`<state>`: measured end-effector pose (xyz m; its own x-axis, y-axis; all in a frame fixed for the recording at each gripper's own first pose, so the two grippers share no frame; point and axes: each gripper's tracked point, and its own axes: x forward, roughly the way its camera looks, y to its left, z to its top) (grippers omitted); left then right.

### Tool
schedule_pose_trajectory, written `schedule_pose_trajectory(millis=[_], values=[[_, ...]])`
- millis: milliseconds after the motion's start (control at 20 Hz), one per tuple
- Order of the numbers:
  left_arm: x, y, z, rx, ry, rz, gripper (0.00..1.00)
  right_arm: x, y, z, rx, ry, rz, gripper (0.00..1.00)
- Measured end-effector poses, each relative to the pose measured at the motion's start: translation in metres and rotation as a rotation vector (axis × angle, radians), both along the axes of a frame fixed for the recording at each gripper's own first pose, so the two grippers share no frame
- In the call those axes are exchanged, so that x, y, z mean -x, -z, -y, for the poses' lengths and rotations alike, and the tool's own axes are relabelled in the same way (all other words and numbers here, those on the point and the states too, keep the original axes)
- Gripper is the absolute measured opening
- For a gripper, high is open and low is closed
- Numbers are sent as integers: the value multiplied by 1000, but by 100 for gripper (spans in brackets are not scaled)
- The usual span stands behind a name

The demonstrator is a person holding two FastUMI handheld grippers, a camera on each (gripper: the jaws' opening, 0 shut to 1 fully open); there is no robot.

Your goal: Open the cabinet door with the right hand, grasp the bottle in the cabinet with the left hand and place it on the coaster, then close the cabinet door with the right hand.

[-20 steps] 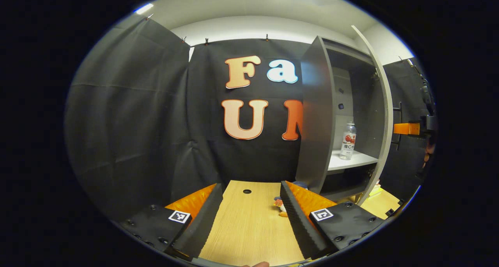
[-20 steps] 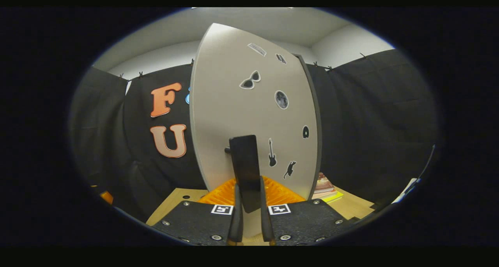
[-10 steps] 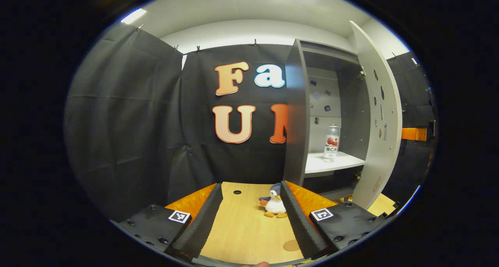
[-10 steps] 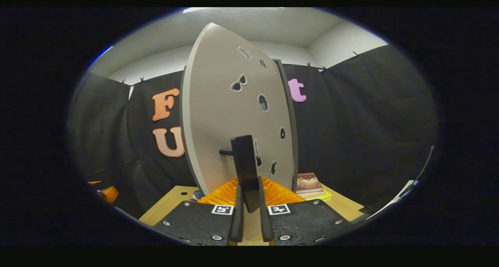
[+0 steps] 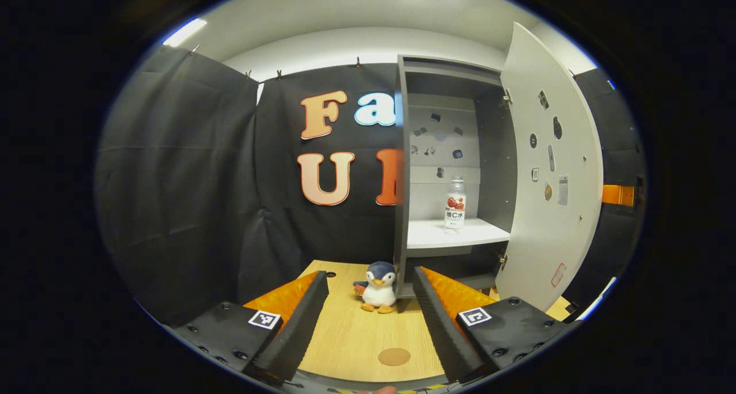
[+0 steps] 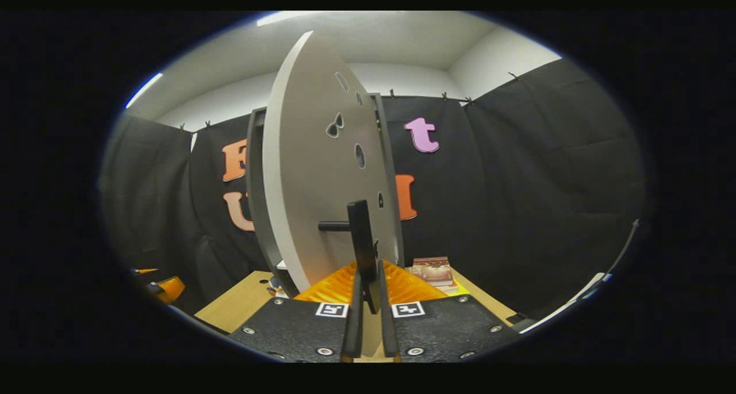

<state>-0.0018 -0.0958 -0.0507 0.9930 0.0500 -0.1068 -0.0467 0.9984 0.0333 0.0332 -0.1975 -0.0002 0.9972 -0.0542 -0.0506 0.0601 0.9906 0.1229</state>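
Cabinet door (image 5: 552, 169) stands open. Right gripper (image 6: 368, 302) is clamped on the door handle (image 6: 362, 244) — the grip partly hidden by its own fingers. Bottle (image 5: 455, 203) stands upright on the cabinet shelf (image 5: 454, 233). Left gripper (image 5: 368, 319) is spread wide, empty, short of the cabinet — coaster (image 5: 394, 356) between its fingers, on the table.
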Motion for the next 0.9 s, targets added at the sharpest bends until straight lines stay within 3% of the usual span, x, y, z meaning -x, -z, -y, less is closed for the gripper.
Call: schedule_pose_trajectory(millis=[150, 200, 300, 350, 500, 550, 900], values=[[1, 1, 20, -12, 11, -2, 96, 2, -3, 27, -19, -3, 12, 7], [1, 0, 25, -12, 11, -2, 97, 1, -3, 37, -29, -6, 13, 12], [3, -1, 33, -23, 13, 1, 98, 2, -2, 55, -39, -8, 13, 5], [3, -3, 36, -31, 13, 1, 99, 1, -1, 63, -45, -8, 14, 9], [1, -3, 45, -34, 16, 4, 98, 3, -2, 76, -44, -25, 7, 0], [1, -3, 49, -28, 19, 4, 97, 3, -2, 78, -43, -31, 4, 5], [-1, -4, 61, -13, 27, 1, 96, 4, -3, 88, -10, -45, -15, 5]])
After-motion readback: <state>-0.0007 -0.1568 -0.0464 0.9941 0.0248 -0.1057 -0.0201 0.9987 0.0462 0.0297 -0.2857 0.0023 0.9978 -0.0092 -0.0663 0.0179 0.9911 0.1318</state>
